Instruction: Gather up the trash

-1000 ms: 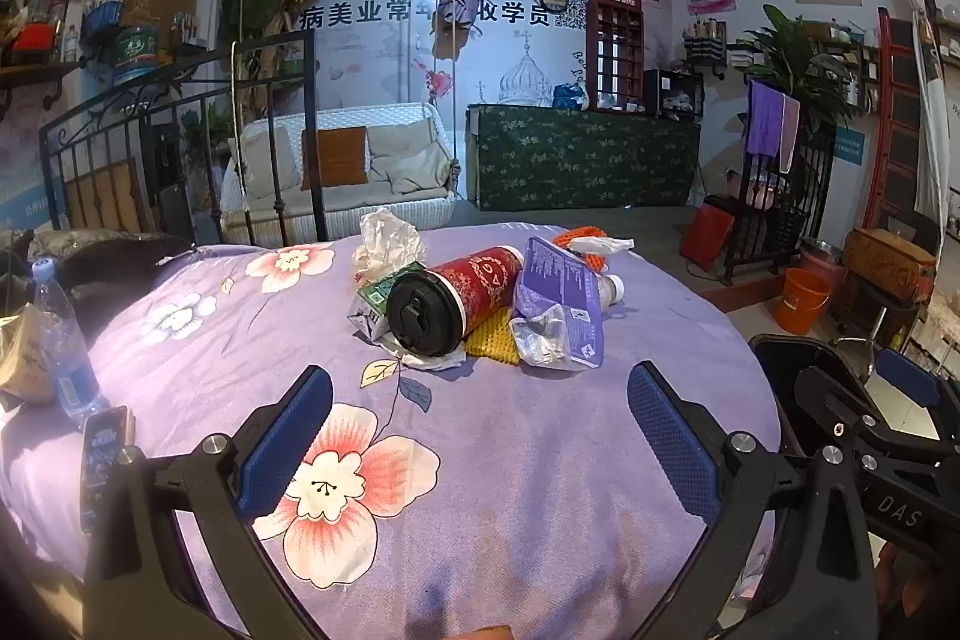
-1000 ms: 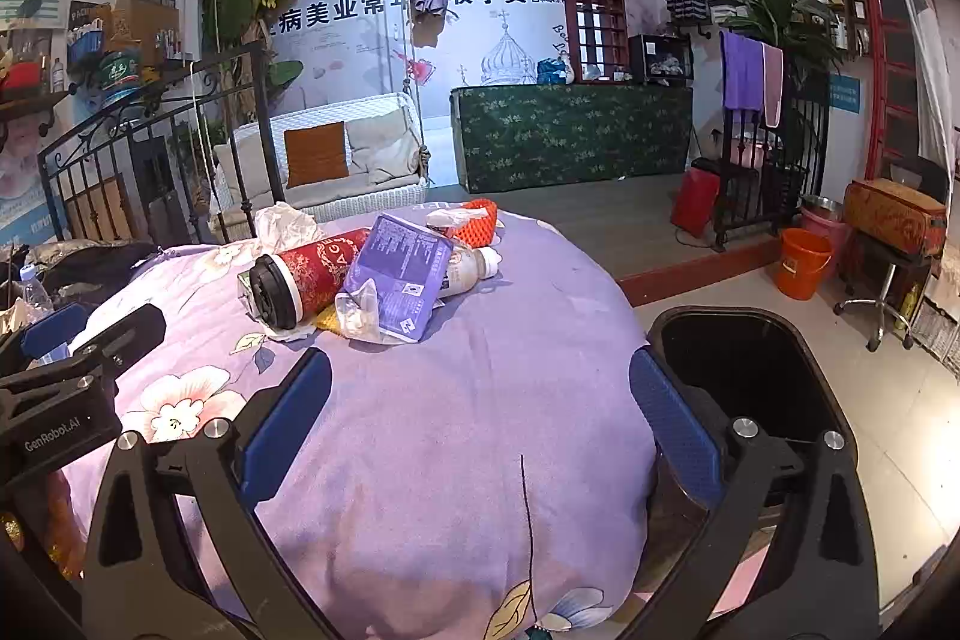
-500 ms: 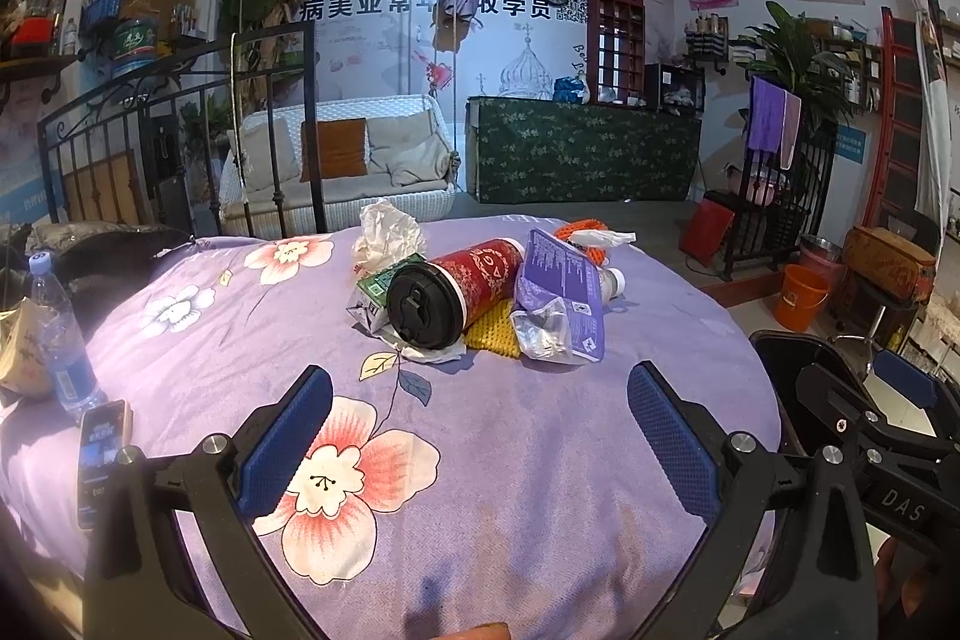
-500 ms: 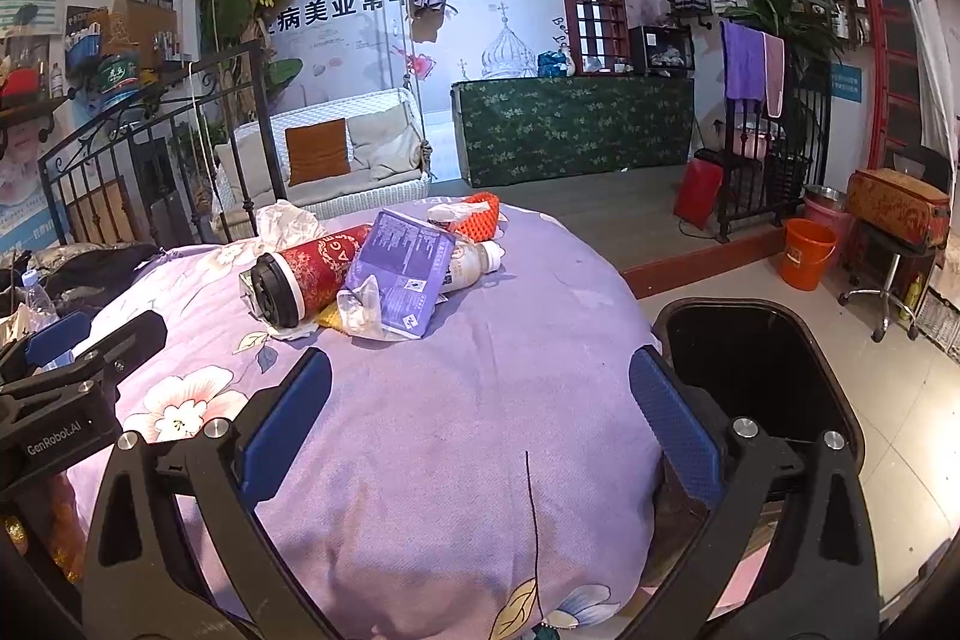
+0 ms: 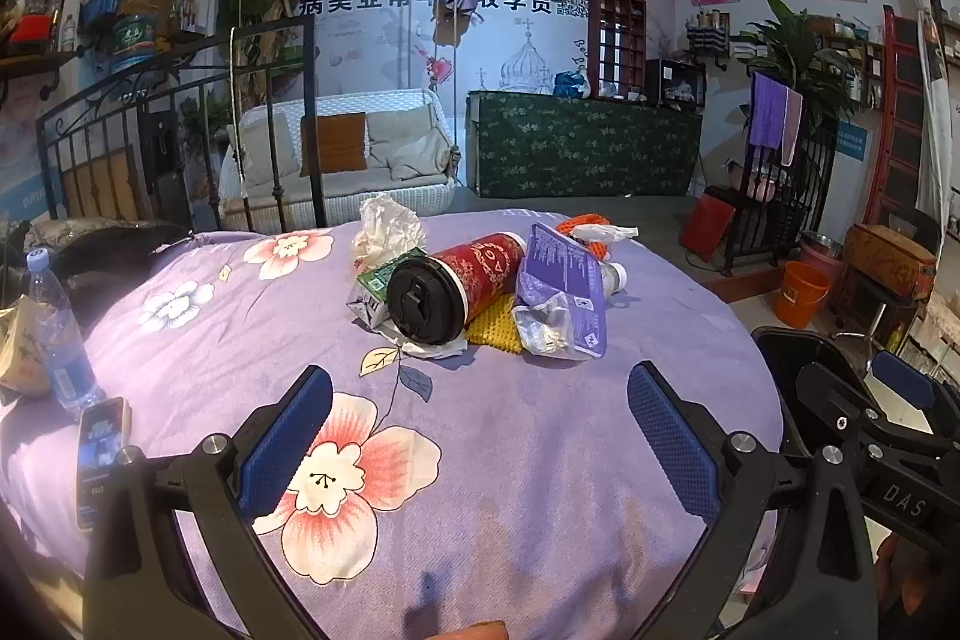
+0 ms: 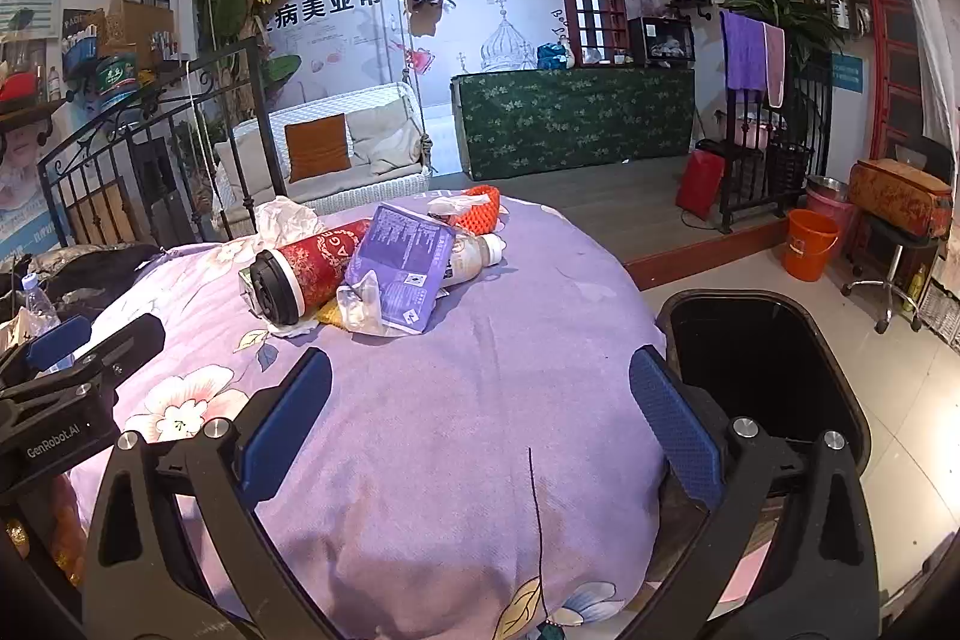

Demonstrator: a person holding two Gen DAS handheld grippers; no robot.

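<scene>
Red cup (image 5: 456, 289) lying atop loose wrappers, likely to roll off the bed (image 5: 510, 460) if nudged. Left tongs (image 5: 480, 436) and right tongs (image 6: 480, 427) both wide open, empty, short of cup.

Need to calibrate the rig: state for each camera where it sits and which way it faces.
Left wrist: on the left gripper, looking across the purple bedspread at the trash pile; its blue pads show, the right gripper at the right edge.
Right wrist: on the right gripper, facing the same way from further right; the black bin sits right, the left gripper at the left edge.
Shared: the red cup and the purple packet.
</scene>
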